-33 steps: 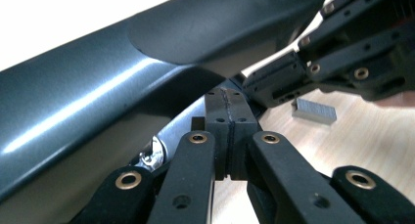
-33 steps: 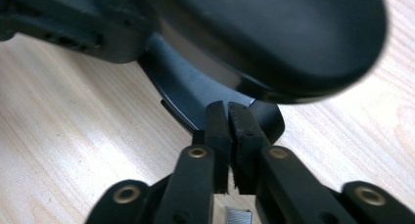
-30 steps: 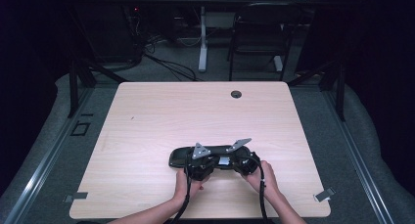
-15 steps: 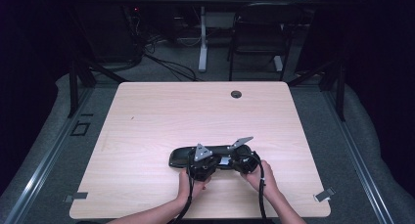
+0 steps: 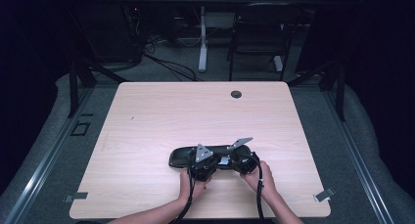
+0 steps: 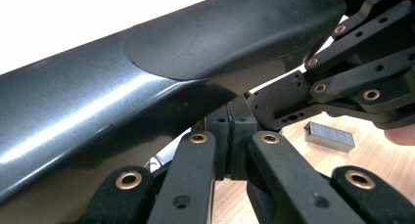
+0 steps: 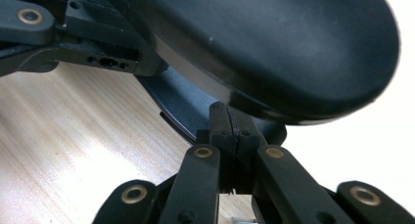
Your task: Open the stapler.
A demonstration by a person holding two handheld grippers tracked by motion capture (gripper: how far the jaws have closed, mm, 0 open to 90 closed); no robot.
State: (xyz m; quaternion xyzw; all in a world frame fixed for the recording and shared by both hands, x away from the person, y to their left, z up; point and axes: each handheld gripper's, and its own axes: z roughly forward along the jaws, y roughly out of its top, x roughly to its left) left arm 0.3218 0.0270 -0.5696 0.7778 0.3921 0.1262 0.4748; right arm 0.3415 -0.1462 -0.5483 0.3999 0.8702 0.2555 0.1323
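Note:
A long dark grey stapler [image 5: 180,160] lies on the wooden table [image 5: 195,116], near the front. Both hand-held grippers are pressed against its right part. My left gripper [image 5: 208,159] is shut, and its tips [image 6: 230,131] sit just under the stapler's glossy top arm [image 6: 147,87]. My right gripper [image 5: 231,159] is shut too, with its tips [image 7: 229,123] touching the underside of the stapler's rounded end [image 7: 274,43]. The right gripper's jaws [image 6: 362,62] also show in the left gripper view, against the same end. A strip of staples [image 6: 329,136] lies on the table beside them.
A small round cable hole [image 5: 236,94] sits near the table's far edge. The person's hands [image 5: 259,177] and forearms come in over the front edge. A chair [image 5: 254,33] and a desk leg [image 5: 202,38] stand on the floor beyond the table.

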